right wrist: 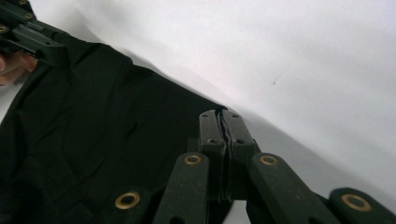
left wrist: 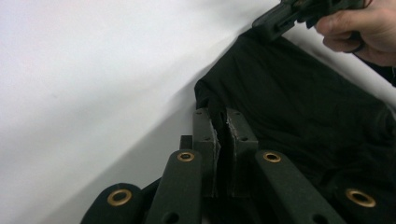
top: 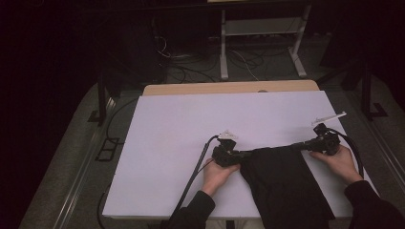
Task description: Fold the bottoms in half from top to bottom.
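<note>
Black cloth [top: 282, 183] lies on white tabletop [top: 181, 143], near edge, hanging off front. Left tongs [top: 243, 154] clenched on cloth's far-left corner; right tongs [top: 295, 146] clenched on its far-right corner. Both pinch fabric w/ pads [left wrist: 215, 140] together, cloth's far edge between them.

A white table with one black cloth on it

The table [top: 172, 143] has a plain white top, and a strip of light wood shows along its far edge. A black cloth [top: 282, 181] lies flat on the near right part of the top; its lower end reaches the near edge of the table. The rest of the white surface, to the left and behind the cloth, is bare. The table stands on a grey floor [top: 62, 181].
</note>
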`<state>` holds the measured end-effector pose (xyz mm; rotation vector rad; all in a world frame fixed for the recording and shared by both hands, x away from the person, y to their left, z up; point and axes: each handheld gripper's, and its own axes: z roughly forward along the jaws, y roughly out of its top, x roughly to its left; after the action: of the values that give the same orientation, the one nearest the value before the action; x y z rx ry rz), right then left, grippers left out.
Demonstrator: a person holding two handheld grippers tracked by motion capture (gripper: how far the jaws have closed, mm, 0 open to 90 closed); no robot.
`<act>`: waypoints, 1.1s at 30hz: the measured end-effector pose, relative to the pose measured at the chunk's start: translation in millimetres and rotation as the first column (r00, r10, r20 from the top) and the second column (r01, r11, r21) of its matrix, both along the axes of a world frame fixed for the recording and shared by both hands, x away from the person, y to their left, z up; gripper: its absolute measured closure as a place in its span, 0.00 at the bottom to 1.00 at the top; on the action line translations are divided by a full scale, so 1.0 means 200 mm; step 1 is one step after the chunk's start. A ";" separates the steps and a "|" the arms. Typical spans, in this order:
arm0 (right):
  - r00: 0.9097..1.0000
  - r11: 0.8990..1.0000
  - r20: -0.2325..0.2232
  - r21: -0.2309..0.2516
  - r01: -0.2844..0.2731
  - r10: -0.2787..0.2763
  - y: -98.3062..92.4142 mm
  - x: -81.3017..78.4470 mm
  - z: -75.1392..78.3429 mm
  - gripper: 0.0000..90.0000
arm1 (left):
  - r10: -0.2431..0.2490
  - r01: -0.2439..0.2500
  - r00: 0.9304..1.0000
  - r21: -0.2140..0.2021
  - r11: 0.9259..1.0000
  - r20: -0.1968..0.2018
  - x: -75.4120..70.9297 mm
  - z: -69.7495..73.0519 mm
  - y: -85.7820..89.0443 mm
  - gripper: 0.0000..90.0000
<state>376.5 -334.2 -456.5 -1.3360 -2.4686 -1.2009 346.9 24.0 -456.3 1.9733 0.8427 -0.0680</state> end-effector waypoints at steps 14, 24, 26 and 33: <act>0.998 1.000 0.067 0.011 -0.010 0.009 0.22 0.03 0.13 0.96 | 0.009 -0.016 0.994 0.065 0.998 0.113 0.05 0.19 0.19 0.93; 0.996 1.000 0.084 0.011 0.011 -0.012 0.37 0.16 0.17 0.96 | 0.025 -0.040 0.988 0.099 0.994 0.152 0.19 0.33 0.32 0.93; 0.996 0.999 0.090 0.037 0.021 -0.024 0.39 0.18 0.18 0.96 | 0.026 -0.044 0.987 0.111 0.993 0.159 0.21 0.35 0.34 0.93; 0.991 0.997 0.121 0.044 0.057 -0.062 0.44 0.25 0.27 0.96 | 0.051 -0.079 0.979 0.132 0.988 0.200 0.30 0.40 0.37 0.93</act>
<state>425.8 -246.6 -403.4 -1.3749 -2.4867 -1.3783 407.1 97.3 -377.0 2.0414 0.7998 0.2260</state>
